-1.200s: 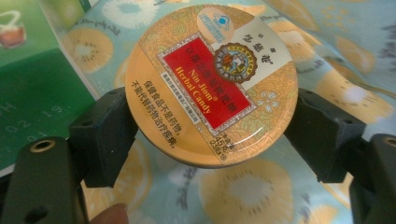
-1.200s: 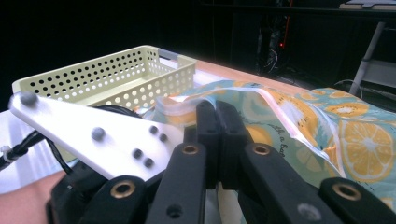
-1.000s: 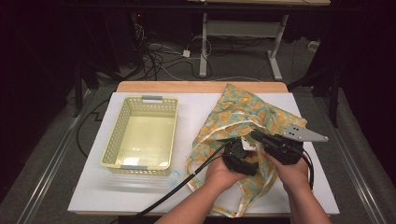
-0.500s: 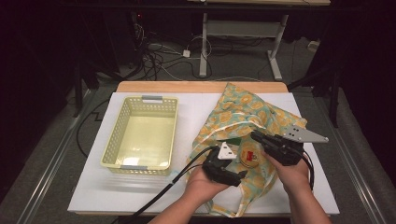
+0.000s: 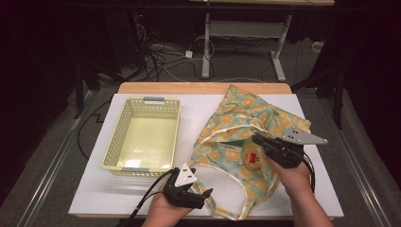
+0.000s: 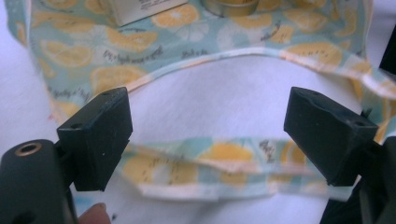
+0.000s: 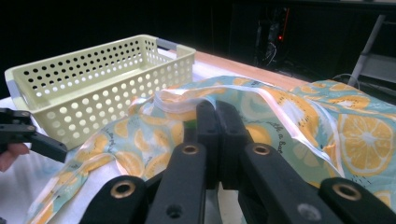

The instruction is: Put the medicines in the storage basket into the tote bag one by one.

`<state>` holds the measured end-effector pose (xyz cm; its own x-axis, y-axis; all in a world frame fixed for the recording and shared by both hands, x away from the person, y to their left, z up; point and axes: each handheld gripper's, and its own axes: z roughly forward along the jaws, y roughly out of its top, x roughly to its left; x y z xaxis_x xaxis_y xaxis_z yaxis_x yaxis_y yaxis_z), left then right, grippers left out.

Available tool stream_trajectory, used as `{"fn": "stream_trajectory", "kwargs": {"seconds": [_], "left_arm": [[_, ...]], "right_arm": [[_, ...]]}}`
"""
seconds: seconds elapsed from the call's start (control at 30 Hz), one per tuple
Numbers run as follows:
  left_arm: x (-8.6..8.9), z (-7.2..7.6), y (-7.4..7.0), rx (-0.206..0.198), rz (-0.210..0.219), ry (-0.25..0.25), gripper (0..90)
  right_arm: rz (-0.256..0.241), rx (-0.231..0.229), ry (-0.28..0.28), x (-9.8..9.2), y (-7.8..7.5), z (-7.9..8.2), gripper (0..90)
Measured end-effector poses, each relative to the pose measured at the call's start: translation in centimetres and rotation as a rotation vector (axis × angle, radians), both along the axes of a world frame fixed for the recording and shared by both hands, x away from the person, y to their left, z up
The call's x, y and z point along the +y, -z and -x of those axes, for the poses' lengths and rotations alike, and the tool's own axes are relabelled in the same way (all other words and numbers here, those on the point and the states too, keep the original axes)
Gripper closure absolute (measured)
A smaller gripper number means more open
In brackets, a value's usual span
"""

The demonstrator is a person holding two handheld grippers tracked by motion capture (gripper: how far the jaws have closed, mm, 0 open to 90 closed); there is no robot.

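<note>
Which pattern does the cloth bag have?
Orange slices on pale blue-green; the bag shows best in the high view.

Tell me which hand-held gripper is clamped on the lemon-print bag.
The right hand-held gripper: its jaws are shut on the bag's rim. The left hand-held gripper is open over the handle strap.

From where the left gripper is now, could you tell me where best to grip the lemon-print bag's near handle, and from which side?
Probably the middle of the handle strap, coming straight forward and down from the person's side. It lies flat on the white table, crosswise between the open jaws of the left gripper, so they already straddle it. The right gripper is shut on the bag at its mouth edge.
</note>
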<state>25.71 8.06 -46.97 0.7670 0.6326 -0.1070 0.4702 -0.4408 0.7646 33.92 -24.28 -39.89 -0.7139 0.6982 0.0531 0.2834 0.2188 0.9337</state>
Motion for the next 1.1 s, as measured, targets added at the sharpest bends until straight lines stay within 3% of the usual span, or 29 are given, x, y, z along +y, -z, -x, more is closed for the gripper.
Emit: {"fn": "stream_trajectory", "kwargs": {"seconds": [0.1,0.17,0.23,0.27,0.43,0.5,0.6,0.7,0.8,0.87,0.93,1.0,1.1], "left_arm": [[-0.2,0.0,1.0,0.048,-0.015,-0.011,10.8],[-0.3,-0.1,1.5,0.056,-0.034,-0.014,10.2],[-0.5,-0.3,1.9,0.049,-0.09,-0.031,3.0],[-0.5,-0.4,2.0,0.054,-0.095,-0.026,1.8],[-0.8,-0.4,2.2,0.063,-0.129,-0.022,1.7],[-1.3,-0.6,2.4,0.081,-0.168,0.002,1.8],[-1.2,-0.7,2.4,0.092,-0.141,0.039,8.8],[-1.0,-0.2,2.3,0.073,-0.116,0.085,26.0],[-1.0,0.2,2.2,0.07,-0.108,0.104,39.6],[-1.0,0.3,2.1,0.073,-0.096,0.091,45.2],[-0.6,0.5,1.9,0.116,-0.063,0.069,45.1],[-0.1,0.8,1.6,0.149,-0.031,0.039,37.6],[0.8,1.8,1.3,0.113,-0.052,-0.005,28.7]], "right_arm": [[0.008,0.008,-0.004,0.2,0.3,-0.1,90.0],[0.015,0.011,-0.005,0.3,0.4,-0.1,90.0],[0.016,0.017,-0.003,0.3,0.4,-0.1,90.0],[0.016,0.017,-0.003,0.3,0.4,-0.1,90.0],[0.02,0.015,-0.003,0.4,0.4,-0.1,90.0],[0.026,0.023,-0.006,0.5,0.5,-0.1,90.0],[0.027,0.026,-0.005,0.7,0.4,-0.1,90.0],[0.031,0.027,-0.01,0.8,0.5,-0.2,90.0],[0.034,0.033,-0.011,1.0,0.5,-0.1,90.0],[0.031,0.033,-0.008,1.0,0.4,-0.1,90.0],[0.035,0.031,-0.007,1.0,0.5,0.1,90.0],[0.036,0.034,-0.005,0.8,0.5,0.2,90.0],[0.033,0.036,0.002,0.3,0.6,0.4,90.0]]}}
